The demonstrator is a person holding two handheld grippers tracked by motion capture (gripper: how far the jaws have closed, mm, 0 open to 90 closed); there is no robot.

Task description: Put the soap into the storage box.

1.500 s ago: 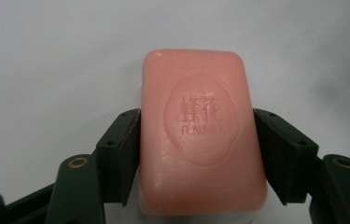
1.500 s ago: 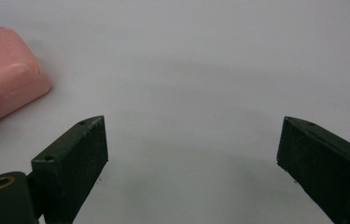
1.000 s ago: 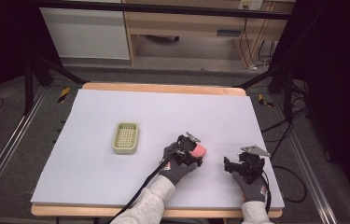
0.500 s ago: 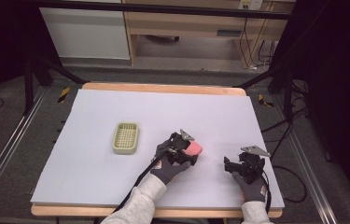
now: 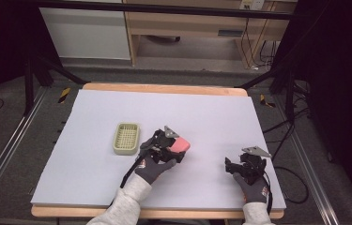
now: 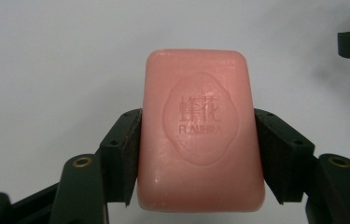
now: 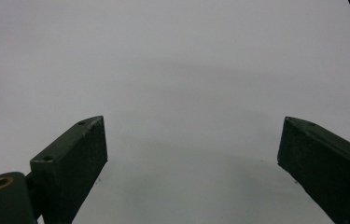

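Dark flooring and black frame legs surround a wooden-edged table (image 5: 164,88) topped with a pale lavender-grey sheet, with light wooden cabinets standing beyond its far side. On the sheet, left of centre, sits a small pale green rectangular plastic basket (image 5: 126,138) with a slotted base; nothing shows inside it. Just to its right, the left gripper (image 5: 176,149), held in a grey-gloved hand (image 5: 152,168), has its black jaws clamped on the long sides of a pink rounded-rectangular soap bar (image 6: 200,128), whose embossed oval emblem faces the left gripper view. The soap is near the basket but apart from it. Well to the right, near the table's front edge, the right gripper (image 7: 191,154) has its jaws spread wide over bare sheet.
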